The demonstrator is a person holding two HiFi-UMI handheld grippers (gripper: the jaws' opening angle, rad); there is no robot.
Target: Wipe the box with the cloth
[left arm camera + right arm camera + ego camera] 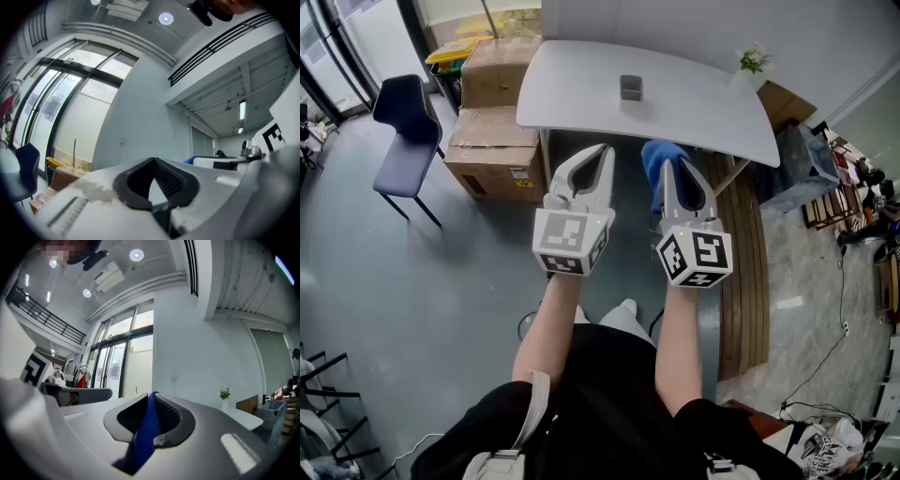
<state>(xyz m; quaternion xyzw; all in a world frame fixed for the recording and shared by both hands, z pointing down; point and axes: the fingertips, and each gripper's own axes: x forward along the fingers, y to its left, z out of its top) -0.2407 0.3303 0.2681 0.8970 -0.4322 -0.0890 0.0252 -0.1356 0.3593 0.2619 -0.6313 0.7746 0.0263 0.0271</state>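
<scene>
From the head view, I am holding both claws up in front of me, over the grey floor (pixel 441 281) and well short of the white rounded table (pixel 694 108). The small grey box (pixel 630 87) is sitting alone on that table, well apart from both claws. My right claw (pixel 675 173) is pinching the soft blue cloth (pixel 652 161), which is bunching up by its tips. I think I am holding it this way so the loose part can rub the box. My left claw (pixel 602 155) is looking closed and is holding nothing, maybe free to steady the box.

In the left gripper view, my left claw (pixel 151 177) is showing its black pads (pixel 173 180) meeting at the tip, with only the pale wall (pixel 136 117) behind.

In the right gripper view, my right claw (pixel 152 416) is squeezing a flat strip of the cloth (pixel 146 437). This view is showing the grip up close. Neither gripper view is showing the box; only the head view is.
</scene>
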